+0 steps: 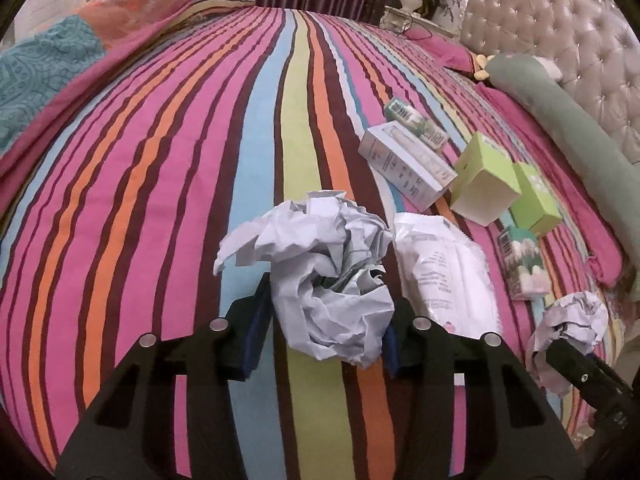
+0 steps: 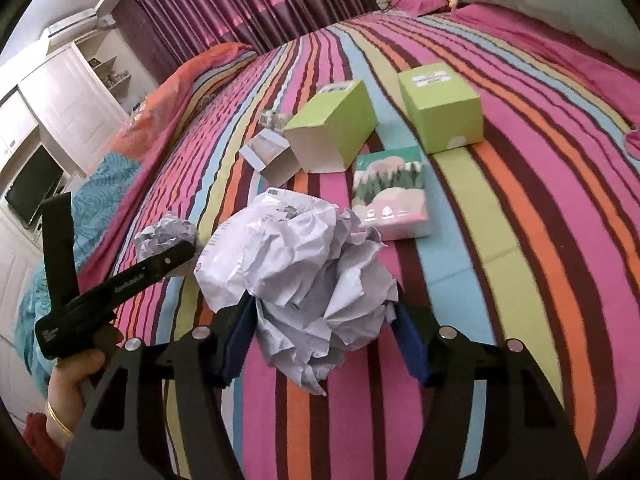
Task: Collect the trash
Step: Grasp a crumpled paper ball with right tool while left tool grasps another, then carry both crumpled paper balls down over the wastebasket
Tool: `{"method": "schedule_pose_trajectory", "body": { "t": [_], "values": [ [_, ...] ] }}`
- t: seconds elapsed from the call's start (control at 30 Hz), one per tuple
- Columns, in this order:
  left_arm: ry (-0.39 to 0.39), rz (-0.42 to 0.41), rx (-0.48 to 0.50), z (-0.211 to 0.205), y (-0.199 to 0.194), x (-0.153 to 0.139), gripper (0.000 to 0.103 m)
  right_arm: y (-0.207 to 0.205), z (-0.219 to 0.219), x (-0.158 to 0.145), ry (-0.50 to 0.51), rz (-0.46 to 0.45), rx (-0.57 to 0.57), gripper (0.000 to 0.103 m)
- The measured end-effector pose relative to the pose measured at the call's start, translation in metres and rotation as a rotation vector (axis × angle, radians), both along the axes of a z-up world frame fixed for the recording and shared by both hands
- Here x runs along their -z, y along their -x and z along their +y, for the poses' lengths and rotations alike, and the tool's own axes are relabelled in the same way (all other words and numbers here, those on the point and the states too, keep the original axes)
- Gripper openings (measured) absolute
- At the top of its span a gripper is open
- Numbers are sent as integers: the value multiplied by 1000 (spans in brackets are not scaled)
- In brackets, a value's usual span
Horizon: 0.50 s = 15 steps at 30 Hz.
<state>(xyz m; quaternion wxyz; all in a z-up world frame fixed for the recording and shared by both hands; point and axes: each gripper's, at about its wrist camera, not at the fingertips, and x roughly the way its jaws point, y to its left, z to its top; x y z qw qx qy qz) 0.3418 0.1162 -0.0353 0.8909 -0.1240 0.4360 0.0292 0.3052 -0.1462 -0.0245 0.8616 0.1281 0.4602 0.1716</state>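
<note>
Your left gripper (image 1: 326, 334) is clamped on a crumpled paper ball (image 1: 320, 276), and your right gripper (image 2: 320, 344) pinches a second paper wad (image 2: 316, 280). Just beyond the left fingers, to their right, a white plastic pouch (image 1: 444, 268) lies on the striped bedspread (image 1: 160, 200). Farther ahead sit two green boxes (image 2: 332, 124) and a tissue pack (image 2: 390, 196).

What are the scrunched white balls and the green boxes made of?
The white ball in the left claw and the one in the right claw look like thin matte paper: sharp creases, torn edges. The green boxes look like smooth cardboard: flat sides, straight folds, a pale inside.
</note>
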Motion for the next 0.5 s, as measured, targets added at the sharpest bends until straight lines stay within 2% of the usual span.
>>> {"method": "schedule_pose_trajectory", "body": {
  "t": [0.2,0.5],
  "values": [
    [4,-54,6,-5,21,-21,46,12,-17,-3,8,-10,22,60],
    [4,-89,24,-17,81,-38,46,38,-43,-16,-1,-33,55,60]
  ]
}}
